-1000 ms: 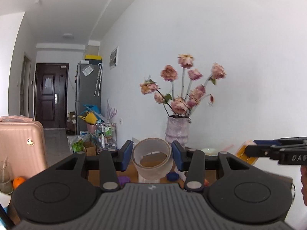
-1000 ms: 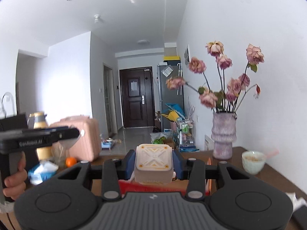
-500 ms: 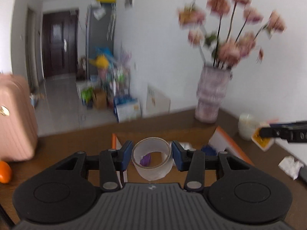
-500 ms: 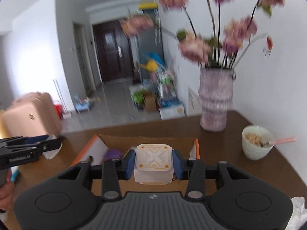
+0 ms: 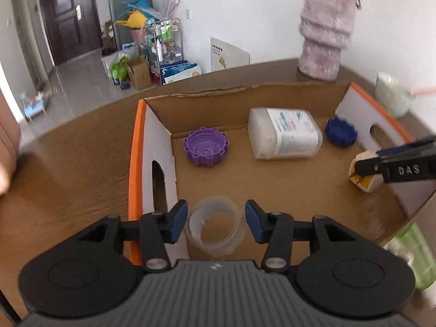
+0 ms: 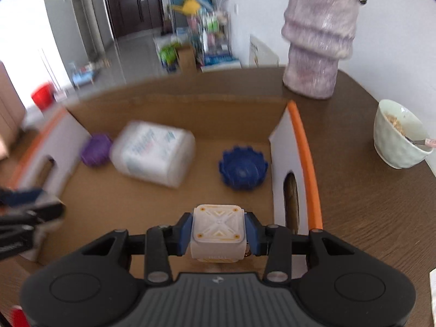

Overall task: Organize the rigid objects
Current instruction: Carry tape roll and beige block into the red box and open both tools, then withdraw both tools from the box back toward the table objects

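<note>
- Hovering over the near left corner of the cardboard box, the left tongs have their blue pads spread, with the clear tape roll between them; small gaps show on both sides of the roll, so it sits released rather than pinched.
- Whether the roll rests on the box floor or hangs just above it cannot be told from the left wrist view.
- Right tongs are clenched on the cream cube, both pads pressed flat against its sides, above the near right part of the box.
- From the left wrist view the same right tongs reach in from the right edge, the cube at their tip.
- Lying on the box floor toward the far wall: a purple cap open side up, a white bottle on its side with its label up, and a blue cap just beside the bottle's right end.
- The box, with orange rims and a hand slot in each white end wall, stands on the brown wooden bench.
- Behind the box a mauve ribbed vase stands on the bench, and a pale green bowl with a spoon sits well to the right of the box.
</note>
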A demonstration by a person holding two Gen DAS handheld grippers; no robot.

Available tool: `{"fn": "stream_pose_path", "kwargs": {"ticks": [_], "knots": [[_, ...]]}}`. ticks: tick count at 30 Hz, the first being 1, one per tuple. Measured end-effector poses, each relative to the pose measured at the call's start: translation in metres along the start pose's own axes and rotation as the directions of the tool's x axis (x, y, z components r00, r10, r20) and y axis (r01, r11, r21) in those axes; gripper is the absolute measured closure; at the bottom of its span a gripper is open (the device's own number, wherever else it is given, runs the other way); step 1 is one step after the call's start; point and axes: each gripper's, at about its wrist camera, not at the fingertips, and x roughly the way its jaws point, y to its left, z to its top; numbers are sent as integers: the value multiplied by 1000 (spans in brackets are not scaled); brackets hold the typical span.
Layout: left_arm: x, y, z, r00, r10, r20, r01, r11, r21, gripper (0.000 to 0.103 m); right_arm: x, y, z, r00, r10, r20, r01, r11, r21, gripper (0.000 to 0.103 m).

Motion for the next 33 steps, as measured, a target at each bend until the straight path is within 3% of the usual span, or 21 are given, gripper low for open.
{"fn": "stream_pose_path", "kwargs": {"ticks": [5, 9, 11, 13, 18, 20, 25, 28, 30, 33], "knots": [[-9, 0, 2, 1000, 3, 9, -2, 1000, -6, 33, -1, 7, -2, 999, -41, -25, 40, 998, -44, 62], [-39, -1, -1, 994, 24, 102, -23, 1000, -15, 22, -40, -3, -9, 997, 2, 71, -2, 1000, -6, 50], [-68, -2, -9, 973, 32, 229, -33, 999, 1, 14, -71, -10, -21, 986, 40, 162, -42, 999, 4, 35], [-101, -3, -23, 938, 43, 343, -46, 999, 0, 8, -104, -13, -40, 962, 52, 270, -50, 999, -14, 26], [-172, -16, -76, 855, 91, 511, -74, 996, -54, 3, -185, -14, -122, 855, 17, 518, 13, 998, -54, 17], [-196, -27, -104, 822, 99, 560, -80, 995, -59, 1, -208, -16, -155, 821, 15, 571, 5, 999, -35, 12], [-245, -60, -176, 759, 101, 643, -92, 995, -48, 0, -246, -15, -229, 783, 38, 621, -26, 999, -28, 11], [-269, -76, -213, 723, 97, 684, -95, 995, -41, 0, -261, -9, -271, 757, 18, 653, -2, 1000, -25, 11], [-282, -84, -235, 717, 96, 691, -86, 995, -49, 0, -269, -6, -297, 748, 11, 664, 1, 1000, -17, 11], [-290, -92, -263, 743, 116, 659, -86, 993, -78, 0, -272, 0, -329, 759, 3, 651, 4, 1000, -9, 11]]}}
